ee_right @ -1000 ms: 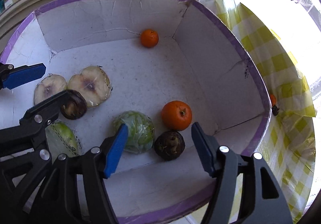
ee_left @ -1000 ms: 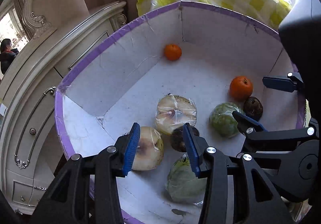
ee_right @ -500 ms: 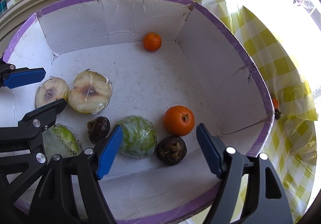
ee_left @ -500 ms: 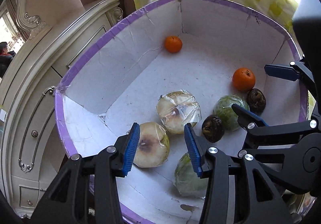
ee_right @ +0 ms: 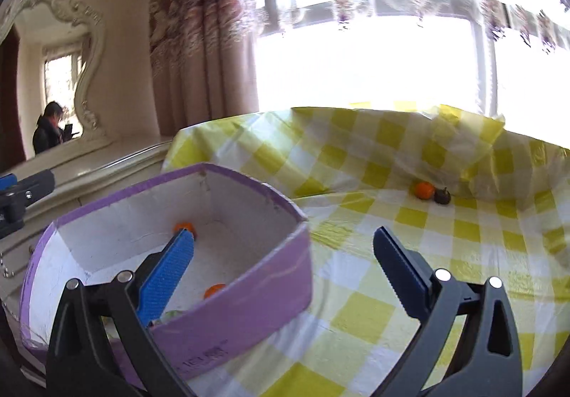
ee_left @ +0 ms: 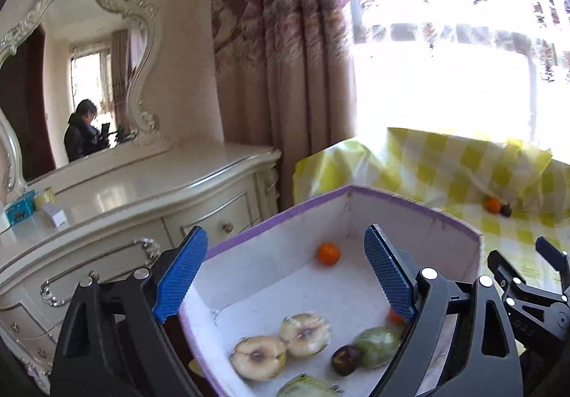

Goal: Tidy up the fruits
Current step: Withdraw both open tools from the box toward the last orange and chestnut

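A purple-rimmed white box (ee_left: 409, 206) holds a small orange (ee_left: 328, 253), two wrapped apple halves (ee_left: 305, 329), a dark fruit (ee_left: 345, 359) and a wrapped green fruit (ee_left: 377, 341). My left gripper (ee_left: 285, 272) hovers above the box's near side, its jaws opening with nothing between them. My right gripper (ee_right: 283, 272) is over the box's right wall (ee_right: 249, 290) and the cloth, its jaws also opening and empty. Far off on the yellow checked cloth (ee_right: 463, 229) lie another orange (ee_right: 424, 189) and a dark fruit (ee_right: 442, 197), touching.
A cream dresser (ee_left: 142, 197) with an ornate mirror (ee_left: 82, 76) stands left of the box; a person shows in the mirror. Curtains (ee_left: 292, 58) and a bright window are behind. Crumpled cloth rises behind the two loose fruits.
Both grippers rose and tilted up from looking down into the box, and their jaws spread wider. The dark fruit by my left fingers came to lie beside the green fruit. The right view swung toward the cloth.
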### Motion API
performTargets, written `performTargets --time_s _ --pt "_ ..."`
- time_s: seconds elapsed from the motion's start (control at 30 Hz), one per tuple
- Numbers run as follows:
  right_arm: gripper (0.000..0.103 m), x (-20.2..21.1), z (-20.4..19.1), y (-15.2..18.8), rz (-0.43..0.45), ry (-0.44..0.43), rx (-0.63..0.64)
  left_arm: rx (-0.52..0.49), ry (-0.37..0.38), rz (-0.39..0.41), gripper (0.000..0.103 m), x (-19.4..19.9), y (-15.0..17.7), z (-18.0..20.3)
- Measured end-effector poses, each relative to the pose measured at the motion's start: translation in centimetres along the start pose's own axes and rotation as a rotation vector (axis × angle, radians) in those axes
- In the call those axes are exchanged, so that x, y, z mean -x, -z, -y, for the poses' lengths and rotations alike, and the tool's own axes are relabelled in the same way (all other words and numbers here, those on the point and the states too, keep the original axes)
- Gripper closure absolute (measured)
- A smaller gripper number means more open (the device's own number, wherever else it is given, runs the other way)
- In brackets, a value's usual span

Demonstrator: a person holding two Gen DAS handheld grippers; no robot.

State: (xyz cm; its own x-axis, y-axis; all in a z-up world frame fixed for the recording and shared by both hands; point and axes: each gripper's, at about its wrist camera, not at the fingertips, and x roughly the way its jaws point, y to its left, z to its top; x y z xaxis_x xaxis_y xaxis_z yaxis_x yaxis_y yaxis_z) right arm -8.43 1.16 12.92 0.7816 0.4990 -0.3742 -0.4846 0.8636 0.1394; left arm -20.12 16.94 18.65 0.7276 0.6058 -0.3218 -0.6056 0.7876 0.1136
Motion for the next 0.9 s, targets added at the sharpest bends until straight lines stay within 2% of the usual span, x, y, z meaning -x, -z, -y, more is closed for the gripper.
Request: performTargets --time_s 0.07,0.13,0.23,0.4,0.5,0.57,0.6,0.63,0.8,0.9 --pt "0.002 0.2 4.1 0.4 -0.010 0.073 -0.106 -0.067 0.082 0.062 0.016 1.1 -0.1 3.5" --pt "0.002 0.3 7.7 0.8 -0.043 0.153 -0.183 -0.155 0.182 0.089 0.016 1.5 0.1 7.4" --pt "0.002 0.0 12.6 1.5 -0.060 0.265 -0.242 -0.212 0.357 0.064 0.016 1.1 0.9 12.6" --pt "0.002 -0.1 18.2 2.7 -0.048 0.457 -0.273 -0.195 0.520 0.008 0.016 -2.5 2.3 19.9" --pt "0.002 -1.2 21.4 3.5 -0.085 0.498 -0.338 -0.199 0.537 -0.081 0.016 -6.2 3.1 24.0" --pt "0.002 -1.9 23.3 4.2 -0.128 0.505 -0.399 -0.206 0.514 -0.166 0.016 -9.2 3.5 26.1" --pt "0.002 -2.1 24.0 4.2 -0.133 0.506 -0.421 -0.219 0.455 -0.163 0.016 -10.0 3.7 27.0" --pt "0.002 -2.2 24.4 4.0 -0.123 0.506 -0.429 -0.227 0.434 -0.150 0.016 -10.7 3.7 27.6" --pt "0.002 -3.7 24.8 2.9 -0.103 0.513 -0.386 -0.241 0.396 -0.096 0.016 -12.8 3.5 29.3" --pt "0.002 -4.9 24.8 2.2 -0.098 0.501 -0.347 -0.288 0.377 -0.057 0.016 -13.3 3.5 30.8"
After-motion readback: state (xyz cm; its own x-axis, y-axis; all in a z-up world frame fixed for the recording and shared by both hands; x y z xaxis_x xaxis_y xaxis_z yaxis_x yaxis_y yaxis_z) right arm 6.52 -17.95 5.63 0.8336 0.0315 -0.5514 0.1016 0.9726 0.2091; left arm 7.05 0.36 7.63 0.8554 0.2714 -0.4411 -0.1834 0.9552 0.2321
